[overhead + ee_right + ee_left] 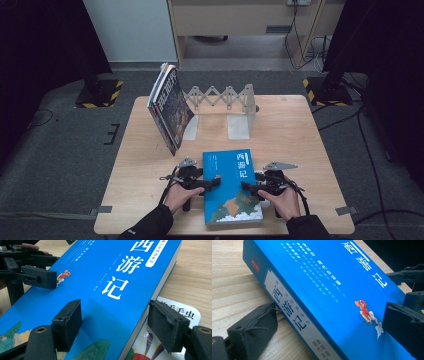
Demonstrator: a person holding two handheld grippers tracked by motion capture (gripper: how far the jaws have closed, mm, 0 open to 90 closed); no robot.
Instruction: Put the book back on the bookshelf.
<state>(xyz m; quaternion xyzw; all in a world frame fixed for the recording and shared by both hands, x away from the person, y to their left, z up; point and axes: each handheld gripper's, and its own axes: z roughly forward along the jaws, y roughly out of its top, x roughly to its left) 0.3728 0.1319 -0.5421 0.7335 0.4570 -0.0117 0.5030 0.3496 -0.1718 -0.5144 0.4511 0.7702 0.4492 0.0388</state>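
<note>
Two grippers flank the thick blue paperback book (231,186) lying flat near the wooden counter (300,130) edge: left gripper (212,183) fingers apart astride its spine, right gripper (248,187) fingers apart astride its page edge, likely readying a lift.

The thick blue paperback book (105,290) hides most of a thin white picture book (172,322) beneath it. The blue book's small cover print (322,267) is too fine to read.
</note>
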